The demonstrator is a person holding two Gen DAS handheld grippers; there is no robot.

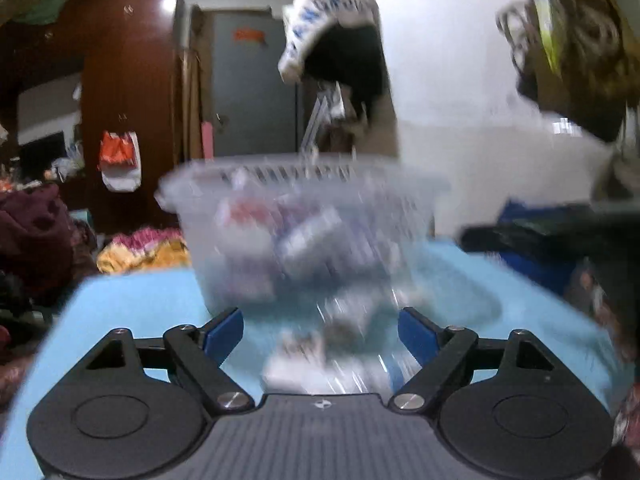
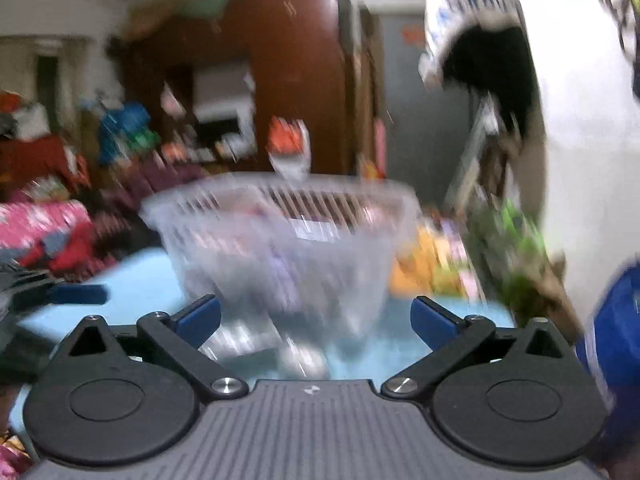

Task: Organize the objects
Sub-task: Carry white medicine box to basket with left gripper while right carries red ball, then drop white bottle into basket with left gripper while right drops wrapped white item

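Basket of blurred items sits just beyond both released hand-held grippers, left and right.

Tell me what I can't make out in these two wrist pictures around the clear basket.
- Basket contents, both views: motion blur; only red and white shapes.
- Small items before the left tongs: smeared.
- Blue thing, right view: cut off by the edge.
- Left tongs in right view: only one finger shows.
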